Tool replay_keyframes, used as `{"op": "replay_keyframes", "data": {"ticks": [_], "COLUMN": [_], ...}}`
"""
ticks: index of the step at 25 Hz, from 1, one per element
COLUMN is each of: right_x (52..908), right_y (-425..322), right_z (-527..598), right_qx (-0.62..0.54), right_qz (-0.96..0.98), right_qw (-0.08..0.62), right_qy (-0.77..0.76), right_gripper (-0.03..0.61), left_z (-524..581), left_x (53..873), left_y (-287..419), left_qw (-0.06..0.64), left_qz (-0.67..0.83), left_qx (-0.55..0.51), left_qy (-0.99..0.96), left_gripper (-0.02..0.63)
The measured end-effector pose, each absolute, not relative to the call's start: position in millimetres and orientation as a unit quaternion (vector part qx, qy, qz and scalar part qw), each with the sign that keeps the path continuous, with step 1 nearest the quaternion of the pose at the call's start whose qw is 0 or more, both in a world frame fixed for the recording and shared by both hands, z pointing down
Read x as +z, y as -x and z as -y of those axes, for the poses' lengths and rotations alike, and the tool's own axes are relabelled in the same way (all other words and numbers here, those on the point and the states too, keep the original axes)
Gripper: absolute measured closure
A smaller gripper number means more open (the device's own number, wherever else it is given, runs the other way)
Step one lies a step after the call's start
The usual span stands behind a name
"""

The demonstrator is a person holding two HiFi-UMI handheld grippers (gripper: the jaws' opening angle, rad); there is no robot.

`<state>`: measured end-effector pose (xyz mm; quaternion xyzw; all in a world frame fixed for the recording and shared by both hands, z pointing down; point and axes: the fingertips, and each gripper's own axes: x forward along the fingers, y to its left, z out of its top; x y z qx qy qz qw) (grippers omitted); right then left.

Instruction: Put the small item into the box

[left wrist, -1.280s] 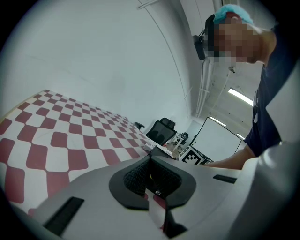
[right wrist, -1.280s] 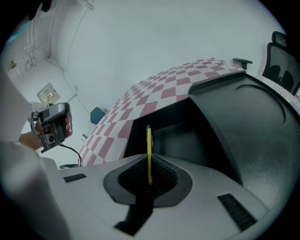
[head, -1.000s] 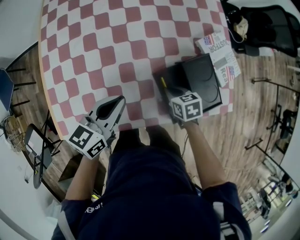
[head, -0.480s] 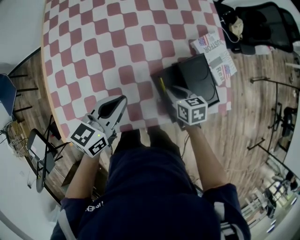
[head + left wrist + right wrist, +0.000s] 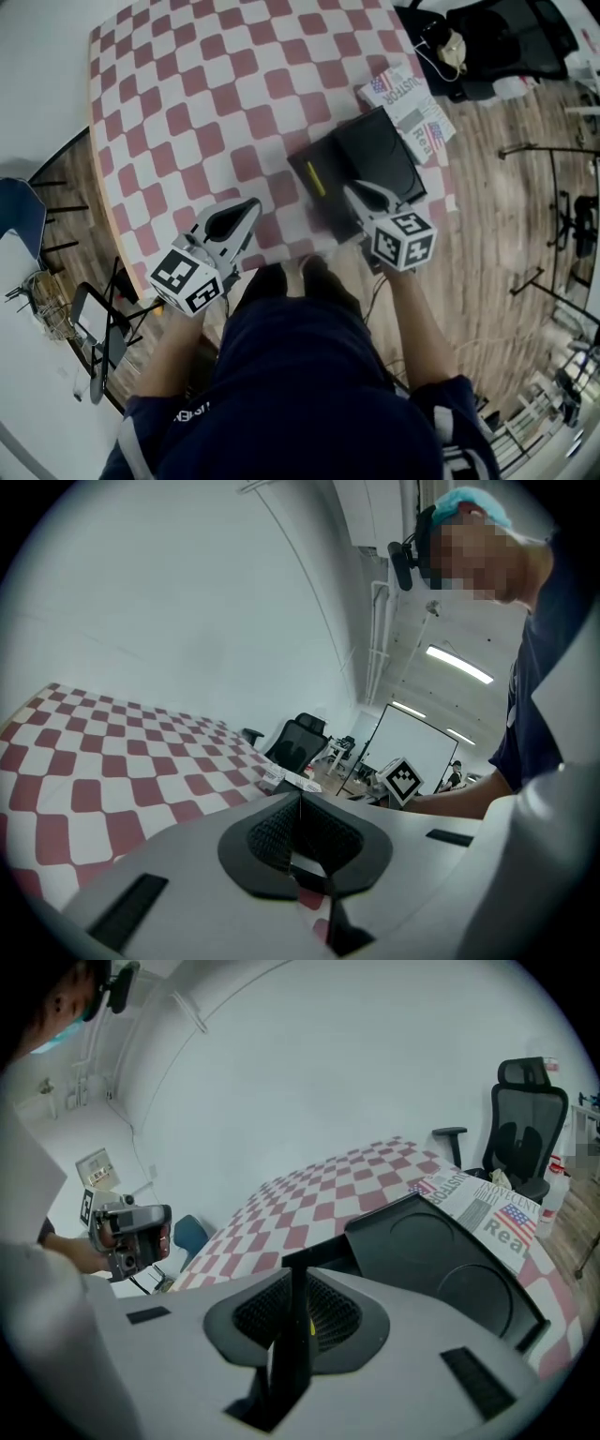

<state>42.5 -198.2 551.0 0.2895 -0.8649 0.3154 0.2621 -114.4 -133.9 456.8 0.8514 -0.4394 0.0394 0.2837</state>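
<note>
**Head view.** The yellow stick (image 5: 316,178) is lying flat inside the black box (image 5: 334,208), in its left part, at about 1 o'clock from the frame's centre and near the right edge of the checkered table (image 5: 187,94). Its long axis is running from 11 to 5 o'clock; the two ends look alike, so no heading can be told. The box's lid (image 5: 370,155) is standing open on the stick's 3 o'clock side, with a newspaper (image 5: 408,98) beyond it at 1 o'clock. The right gripper (image 5: 353,189) is hovering over the box at the stick's 4 o'clock, apart from it. So the placing looks done, and what is probably left is pulling clear, perhaps shutting the lid. The left gripper (image 5: 250,204) is waiting at the box's 8 o'clock, well apart.

**Left gripper view.** The left gripper (image 5: 300,806) is clenched on nothing, its pads meeting in one seam, with the table (image 5: 84,761) spreading toward 9 o'clock.

**Right gripper view.** The right gripper (image 5: 298,1288) is likewise clenched and carrying nothing. A yellow fleck (image 5: 310,1327) is showing beside the seam; whether it is the stick beyond, I cannot tell. The lid (image 5: 441,1260) is lying at 3 o'clock and the newspaper (image 5: 483,1208) at 2 o'clock.
</note>
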Motion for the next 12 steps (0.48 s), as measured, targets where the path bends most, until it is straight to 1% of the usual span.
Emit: {"op": "replay_keyframes", "data": {"ticks": [12], "right_x": [498], "right_y": [-92], "right_z": [170], "right_qx": [0.312], "right_qz": [0.873], "right_qw": [0.180], "right_qy": [-0.329], "right_gripper": [0.534], "left_z": [131], "left_x": [430], "left_y": [68], "left_qw": [0.251], "left_qz": [0.381], "left_qx": [0.066], "left_qy": [-0.887], "left_gripper": [0.581]}}
